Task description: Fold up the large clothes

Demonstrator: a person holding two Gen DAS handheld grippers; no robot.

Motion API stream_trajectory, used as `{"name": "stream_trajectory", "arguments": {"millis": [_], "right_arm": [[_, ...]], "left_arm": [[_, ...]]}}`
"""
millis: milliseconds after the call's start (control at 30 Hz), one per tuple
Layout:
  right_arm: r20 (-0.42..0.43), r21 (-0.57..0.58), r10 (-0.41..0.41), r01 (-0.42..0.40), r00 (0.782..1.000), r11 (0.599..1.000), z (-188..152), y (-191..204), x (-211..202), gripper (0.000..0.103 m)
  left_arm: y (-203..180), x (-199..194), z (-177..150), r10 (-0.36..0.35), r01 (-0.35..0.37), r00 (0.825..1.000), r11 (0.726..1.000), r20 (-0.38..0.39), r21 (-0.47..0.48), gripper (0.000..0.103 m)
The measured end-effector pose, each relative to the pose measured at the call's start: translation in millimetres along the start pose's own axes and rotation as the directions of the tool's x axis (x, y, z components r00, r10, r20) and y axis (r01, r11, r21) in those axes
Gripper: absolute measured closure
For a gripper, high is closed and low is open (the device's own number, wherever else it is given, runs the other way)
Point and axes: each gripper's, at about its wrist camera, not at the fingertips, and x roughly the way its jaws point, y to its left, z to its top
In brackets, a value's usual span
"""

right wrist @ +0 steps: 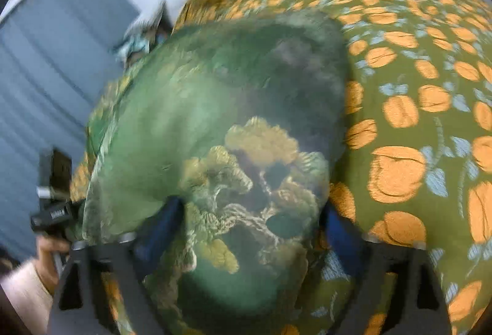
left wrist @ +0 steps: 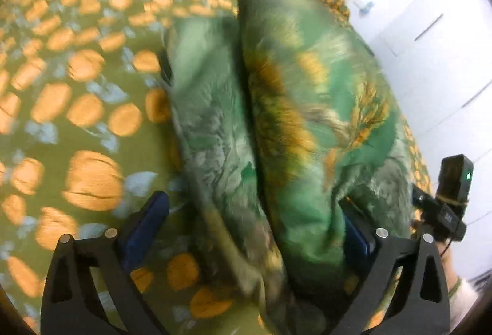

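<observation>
A large green garment (left wrist: 292, 104) with a yellow-gold tree print lies bunched in a long roll on the bed. In the left wrist view it runs between the fingers of my left gripper (left wrist: 253, 199), which is open. The left blue pad (left wrist: 147, 221) stands apart from the cloth, and the cloth drapes over the right pad. In the right wrist view the garment (right wrist: 215, 104) bulges up between the widely spread fingers of my right gripper (right wrist: 252, 204), which is open too. The picture is blurred.
An olive bedspread (left wrist: 77, 120) with orange round shapes covers the bed (right wrist: 415, 120). The other gripper's black body (left wrist: 452, 199) shows at the right, and a hand (right wrist: 46, 249) in a cream sleeve at the left. White cupboards (left wrist: 430, 27) and a blue-grey panel (right wrist: 46, 73) stand beyond the bed's edge.
</observation>
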Motion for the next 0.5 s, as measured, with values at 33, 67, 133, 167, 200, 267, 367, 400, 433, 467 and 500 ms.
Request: {"name": "stream_trajectory", "arguments": {"millis": [33,67,133,167,200,267,367,400,433,467,500], "right_arm": [[0.012,-0.018,-0.031,0.031,0.999,0.999,-1.2,2.7,-9.9,0.004],[0.023,-0.032,-0.06,0.061,0.998,0.998,-3.7,6.0,-18.5,0.004],[0.058,-0.072,-0.144,0.148,0.988,0.986,-10.2,13.9,-41.3,0.003],[0.074,-0.093,-0.187,0.193,0.98,0.977,-15.5,19.1,-51.9,0.003],[0.092,-0.119,-0.231,0.241,0.969,0.963,-20.5,24.7,-62.6,0.003],[0.132,-0.173,-0.308,0.328,0.942,0.929,-35.1,40.6,-85.0,0.003],[0.191,-0.22,-0.39,0.426,0.901,0.878,-65.0,69.5,-116.6,0.003],[0.216,-0.224,-0.401,0.444,0.89,0.867,-74.3,79.3,-128.2,0.003],[0.237,-0.227,-0.405,0.455,0.883,0.861,-83.3,86.3,-138.3,0.003],[0.263,-0.227,-0.415,0.473,0.871,0.851,-93.3,97.0,-150.6,0.003],[0.276,-0.227,-0.423,0.486,0.863,0.844,-100.8,102.4,-158.2,0.003]], "left_arm": [[-1.1,-13.2,-4.3,0.026,-0.027,0.999,0.999,0.024,0.025,0.003],[-14.7,-36.2,-15.1,0.08,-0.085,0.994,0.994,0.069,0.076,0.003],[-29.9,-60.2,-28.4,0.174,-0.195,0.975,0.969,0.141,0.153,0.003],[-43.0,-71.9,-34.0,0.239,-0.274,0.952,0.942,0.19,0.191,0.001],[-48.1,-86.7,-46.0,0.313,-0.37,0.916,0.901,0.251,0.228,0.001],[-56.6,-105.2,-66.7,0.434,-0.537,0.827,0.799,0.358,0.27,0.001],[-78.5,-112.8,-78.2,0.493,-0.626,0.762,0.727,0.42,0.281,0.0],[-88.6,-122.4,-92.0,0.516,-0.655,0.734,0.709,0.441,0.262,0.0],[-92.6,-129.4,-95.5,0.531,-0.674,0.716,0.696,0.453,0.248,0.0],[-90.8,-134.5,-107.3,0.541,-0.685,0.703,0.689,0.461,0.237,0.0],[-93.4,-142.1,-119.4,0.539,-0.677,0.71,0.7,0.453,0.228,0.0]]}}
